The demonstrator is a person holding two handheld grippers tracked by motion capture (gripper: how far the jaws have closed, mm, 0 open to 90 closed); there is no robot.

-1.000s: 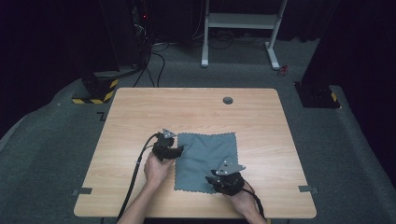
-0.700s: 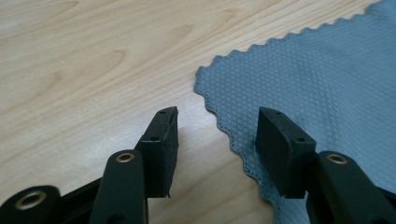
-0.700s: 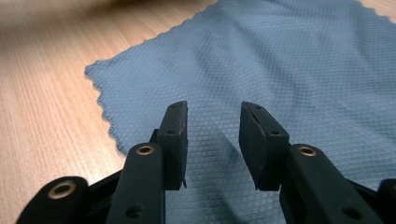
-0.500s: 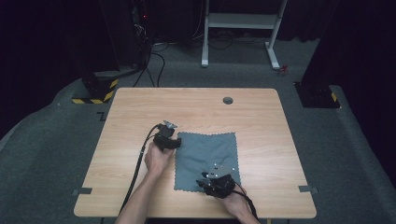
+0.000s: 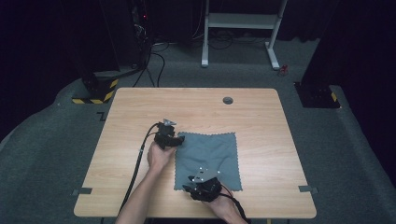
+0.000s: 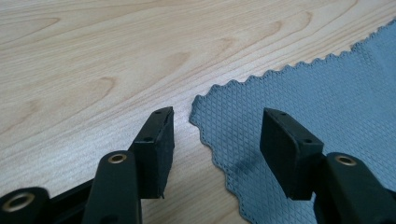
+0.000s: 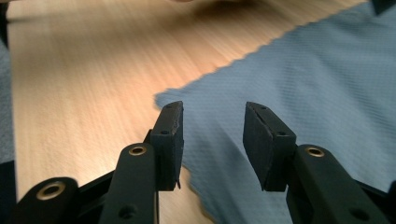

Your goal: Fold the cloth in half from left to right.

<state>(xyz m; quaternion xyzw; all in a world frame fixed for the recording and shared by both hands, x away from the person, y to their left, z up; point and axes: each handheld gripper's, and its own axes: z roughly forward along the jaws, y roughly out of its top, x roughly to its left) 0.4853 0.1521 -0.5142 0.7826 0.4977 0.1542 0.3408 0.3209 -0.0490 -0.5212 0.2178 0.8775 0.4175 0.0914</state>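
Between the spread jaws of the left gripper (image 6: 215,149) sits the cloth's (image 6: 322,112) scalloped corner; the right gripper (image 7: 212,140), jaws also parted, straddles the near corner.

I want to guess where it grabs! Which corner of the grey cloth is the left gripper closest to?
The far left corner of the grey cloth. The left gripper hangs open right over it, while the other far corner lies apart, toward the table's right side.

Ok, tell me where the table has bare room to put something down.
The table is bare across its far strip around the round cable hole, down the right side beyond the grey cloth, and along the left edge past the cable. It is crowded near-centre, where the left claw and right claw sit at the cloth's left corners.
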